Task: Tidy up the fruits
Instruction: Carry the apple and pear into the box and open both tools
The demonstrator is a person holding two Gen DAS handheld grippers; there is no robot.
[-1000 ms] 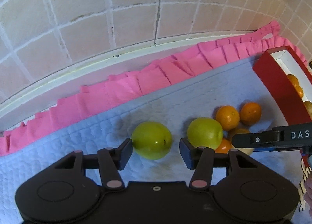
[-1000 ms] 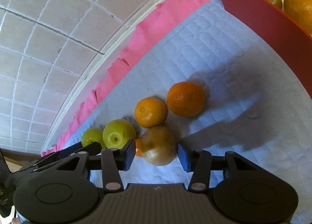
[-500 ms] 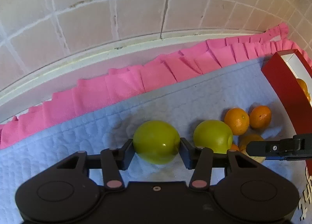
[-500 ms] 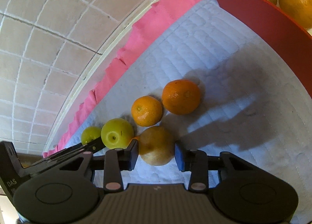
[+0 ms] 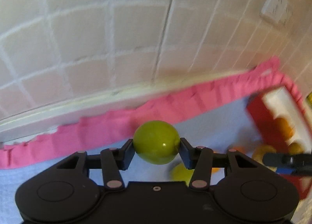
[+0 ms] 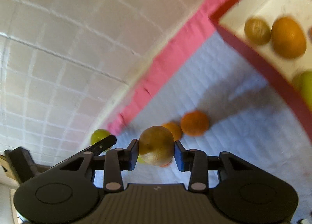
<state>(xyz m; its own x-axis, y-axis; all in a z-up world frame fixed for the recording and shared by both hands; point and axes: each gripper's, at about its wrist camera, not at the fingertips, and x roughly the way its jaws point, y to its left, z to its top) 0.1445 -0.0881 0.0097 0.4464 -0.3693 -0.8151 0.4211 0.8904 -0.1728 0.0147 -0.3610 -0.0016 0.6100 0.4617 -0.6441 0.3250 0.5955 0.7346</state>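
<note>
1. The green apple (image 5: 156,142) sits pinched at its middle between the two fingers of the left gripper (image 5: 156,150), and it looks to be lifted clear of the quilted mat (image 5: 214,126). The brownish pear (image 6: 156,148) is clamped the same way in the right gripper (image 6: 156,152) — both claws are clenched on fruit, neither loose.

2. Down on the mat lie two oranges (image 6: 194,126) side by side just beyond the pear, and another green fruit (image 5: 180,173) shows blurred below the left fingers.

3. The red box (image 6: 251,50) stands off to the right, its white inside already holding a brownish fruit (image 6: 257,31), a large orange (image 6: 288,37) and something green at the picture's edge.

4. To my eye the step in hand is the carry to the box, and the pictures are smeared, so things are moving fast. I'd ease the pace — round fruit held at two small pads can roll out if swung.

5. Keep each grip level and firm but not crushing; the pear seems the softer of the two.

6. Bring the fruit over the red wall, not into it, and mind the two tools crossing, since the right gripper's finger already shows near the box in the left view.

7. Lower each fruit into a free spot before letting go, beside its own kind if that is the sorting meant.
</note>
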